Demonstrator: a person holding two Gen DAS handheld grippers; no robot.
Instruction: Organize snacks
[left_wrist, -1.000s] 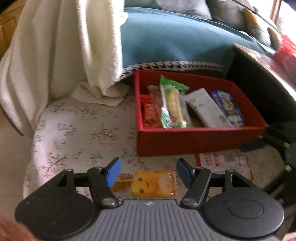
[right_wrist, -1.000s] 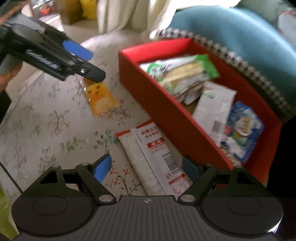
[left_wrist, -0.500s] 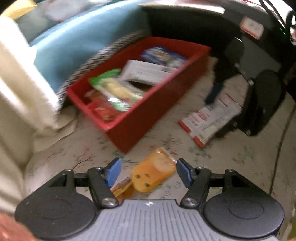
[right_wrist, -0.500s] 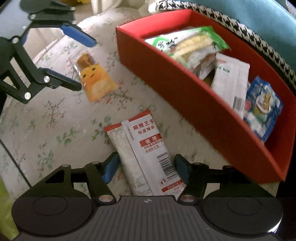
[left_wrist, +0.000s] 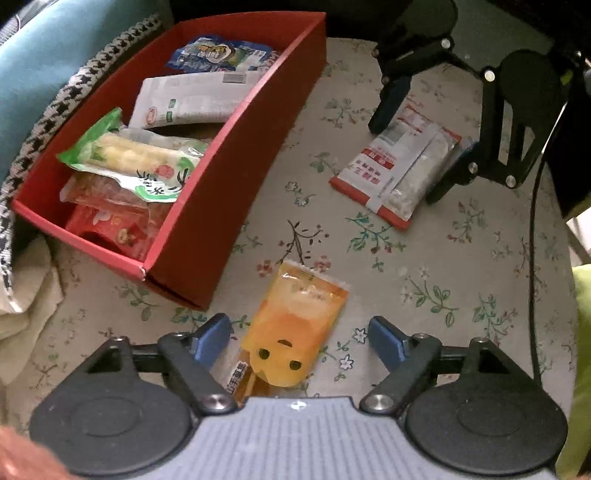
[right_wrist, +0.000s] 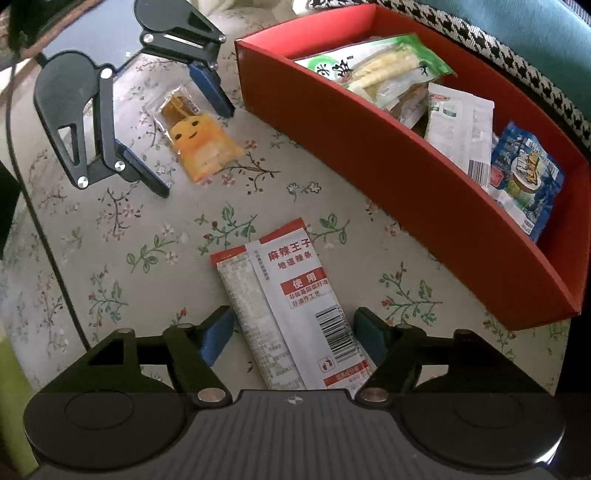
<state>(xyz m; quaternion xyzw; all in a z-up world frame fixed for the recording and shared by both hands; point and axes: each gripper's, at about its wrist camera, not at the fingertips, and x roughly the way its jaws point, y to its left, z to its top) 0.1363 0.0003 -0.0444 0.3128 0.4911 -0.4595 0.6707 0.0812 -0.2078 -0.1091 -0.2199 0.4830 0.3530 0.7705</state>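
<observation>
We held the left hand-held gripper (left_wrist: 297, 334) wide open astride the orange snack packet (left_wrist: 293, 332), the right hand-held gripper (right_wrist: 293, 328) likewise astride the white-and-red packet (right_wrist: 291, 306); both lay ungripped on the floral surface (right_wrist: 147, 254) beside the red box (right_wrist: 406, 177), apparently for boxing.

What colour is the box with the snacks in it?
The box is red, clearest in the right wrist view.

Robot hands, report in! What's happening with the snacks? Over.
Left gripper open around orange snack. Right gripper open around white packet. Neither lifted; both lie on the cloth beside the red box. Nothing blocking.
</observation>
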